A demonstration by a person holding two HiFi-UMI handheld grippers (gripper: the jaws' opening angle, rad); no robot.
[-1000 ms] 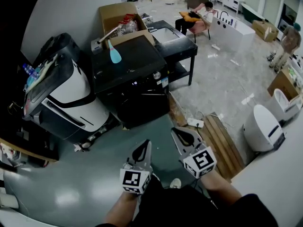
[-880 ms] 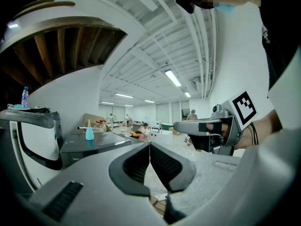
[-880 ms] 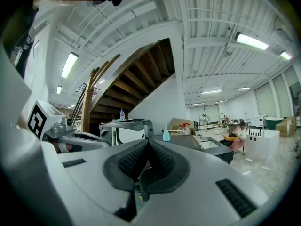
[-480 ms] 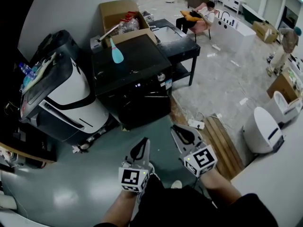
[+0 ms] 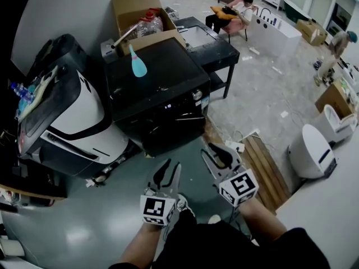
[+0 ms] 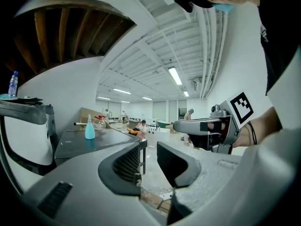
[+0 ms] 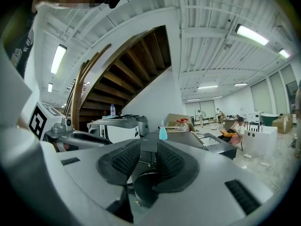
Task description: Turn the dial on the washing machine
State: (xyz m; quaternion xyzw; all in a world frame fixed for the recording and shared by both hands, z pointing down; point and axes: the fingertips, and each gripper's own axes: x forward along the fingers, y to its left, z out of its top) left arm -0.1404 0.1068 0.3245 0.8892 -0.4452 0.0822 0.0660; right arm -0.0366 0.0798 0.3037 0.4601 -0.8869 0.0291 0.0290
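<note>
Ahead, one washing machine (image 5: pixel 162 77) carries one dial (image 5: pixel 197 94) and one bottle (image 5: pixel 137 64).

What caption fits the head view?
Left hand-held gripper and right hand-held gripper, empty, jaws opening, face the black washing machine.

Looking steeply down from head height in the head view, well back from the washing machine (image 5: pixel 151 86) and facing its front. Looking low and level in the left gripper view, past the machine's right edge. Aiming straight at its front in the right gripper view. Sharing the blue bottle (image 5: pixel 137 66) near the top's back edge across all three.
</note>
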